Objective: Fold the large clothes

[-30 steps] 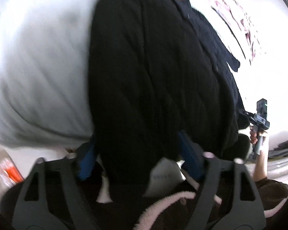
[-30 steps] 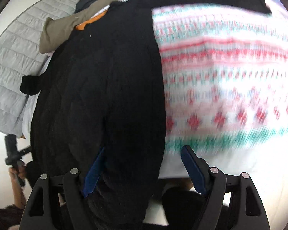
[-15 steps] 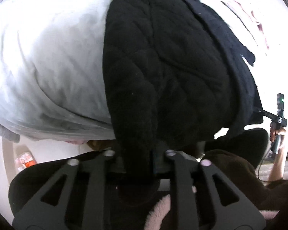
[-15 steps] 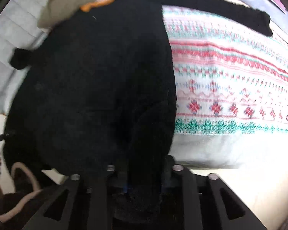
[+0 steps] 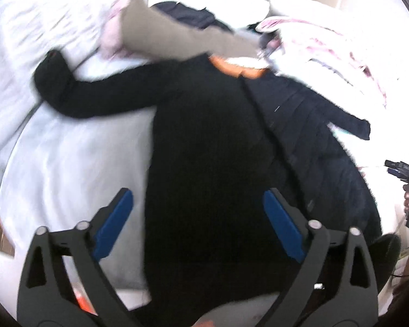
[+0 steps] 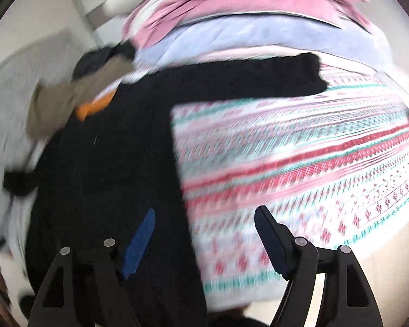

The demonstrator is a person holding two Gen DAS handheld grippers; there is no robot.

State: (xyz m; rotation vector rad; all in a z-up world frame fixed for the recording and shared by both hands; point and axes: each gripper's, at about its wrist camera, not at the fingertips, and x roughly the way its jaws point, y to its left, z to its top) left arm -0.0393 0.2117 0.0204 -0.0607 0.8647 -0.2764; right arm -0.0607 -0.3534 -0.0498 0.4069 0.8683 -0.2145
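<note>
A: Where is the black jacket [image 5: 210, 141]?
B: Spread flat on the bed [image 5: 68, 163], sleeves out, beside a patterned blanket [image 6: 300, 163].
A: And the 2 grippers?
B: Left gripper [image 5: 197, 229] and right gripper [image 6: 204, 239] both gape wide, holding nothing.

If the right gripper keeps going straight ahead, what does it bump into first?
Probably the edge where the black jacket lies on the patterned blanket. The open right gripper points right at that border, so it could touch either one first; blur hides the depth.
</note>
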